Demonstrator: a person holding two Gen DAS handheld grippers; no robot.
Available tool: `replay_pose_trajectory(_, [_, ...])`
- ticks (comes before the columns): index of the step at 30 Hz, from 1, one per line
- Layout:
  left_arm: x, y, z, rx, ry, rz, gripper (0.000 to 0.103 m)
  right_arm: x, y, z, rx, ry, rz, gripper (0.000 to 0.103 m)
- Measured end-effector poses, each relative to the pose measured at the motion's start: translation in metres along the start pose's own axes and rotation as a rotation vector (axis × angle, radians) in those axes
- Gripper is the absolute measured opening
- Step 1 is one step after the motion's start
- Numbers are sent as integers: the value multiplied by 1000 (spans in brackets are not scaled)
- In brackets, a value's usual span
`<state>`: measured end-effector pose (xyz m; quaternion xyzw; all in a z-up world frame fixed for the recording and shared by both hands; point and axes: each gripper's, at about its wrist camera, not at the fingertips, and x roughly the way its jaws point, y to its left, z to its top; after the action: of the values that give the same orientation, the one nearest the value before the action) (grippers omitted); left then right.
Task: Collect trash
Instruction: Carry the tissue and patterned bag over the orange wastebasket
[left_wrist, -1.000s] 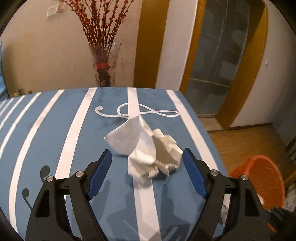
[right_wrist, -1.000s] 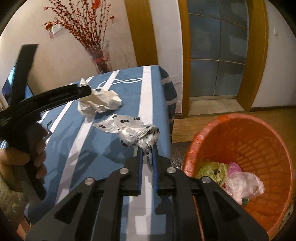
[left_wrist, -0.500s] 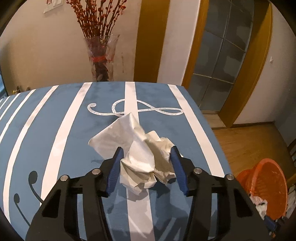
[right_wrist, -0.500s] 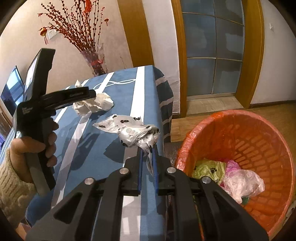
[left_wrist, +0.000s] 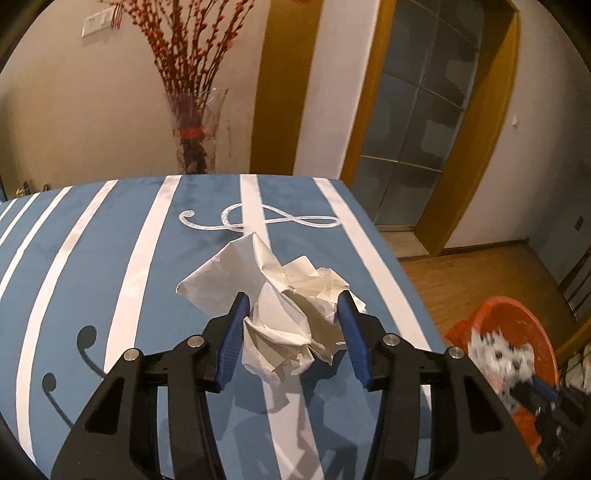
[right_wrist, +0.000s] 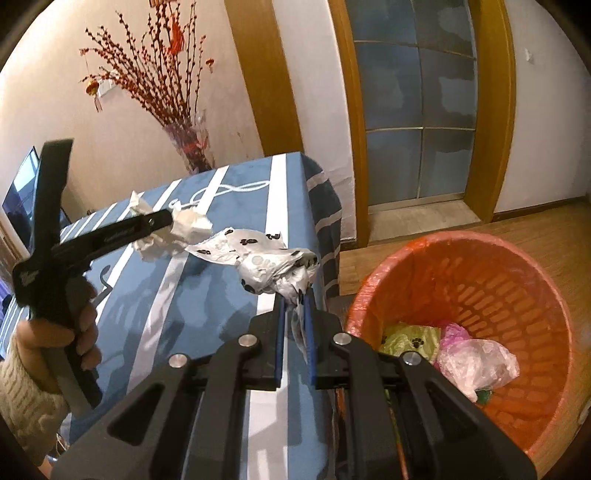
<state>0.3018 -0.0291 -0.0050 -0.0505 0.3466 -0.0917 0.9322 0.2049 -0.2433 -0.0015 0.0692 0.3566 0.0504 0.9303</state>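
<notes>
From the left wrist view, the table (left_wrist: 110, 280) wears a blue cloth with white stripes and a silver looping ornament near its far edge. Behind that edge a glass vase (left_wrist: 194, 133) of red-berried twigs stands against a beige wall, and to the right a frosted glass door (left_wrist: 424, 122) sits in a mustard-yellow frame above a wooden floor. The left claw (left_wrist: 293, 338) reaches out low over the table, its blue pads on either side of a crumpled white paper (left_wrist: 284, 302) and closed in against it (one flat corner of the sheet sticks out toward the far left). The wad sits on the middle white stripe, closer to the table's right edge than its left. Off that right edge, an orange basket (left_wrist: 517, 325) stands on the floor, with a blurred spotted plastic bag (left_wrist: 498, 358) in front of it.

From the right wrist view, the same room shows from beyond the table's right edge. The right claw (right_wrist: 293, 325) is pressed together on a twisted tail of the spotted bag (right_wrist: 266, 262), which hangs in the air between the table's edge and the basket (right_wrist: 517, 269). The basket has an orange liner and holds a green bag, a pink one and a clear one. At left, a hand (right_wrist: 70, 339) in a cream knitted sleeve grips the left claw's handle (fingers wrapped around it), its tip at the white paper (right_wrist: 184, 229).
</notes>
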Motion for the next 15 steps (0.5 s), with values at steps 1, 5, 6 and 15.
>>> replay_pose_trajectory(1, [-5,-4,-2,11,-4,-11,49,-3,-1,0,3,-6,-8,11])
replay_pose_trajectory(5, [-21,-20,-10,44,-12,-52,49,-21,-11,-2,21,-43,-65,11])
replay_pose_trajectory(6, [-24,-25,-11,52,-13,-63,49,-26,-14,-2,30,-54,-81,11])
replay_pose_trajectory(15, [-44,-85,-24,131,-6,-189,49,-63,-51,-7,123,-130,-204,11])
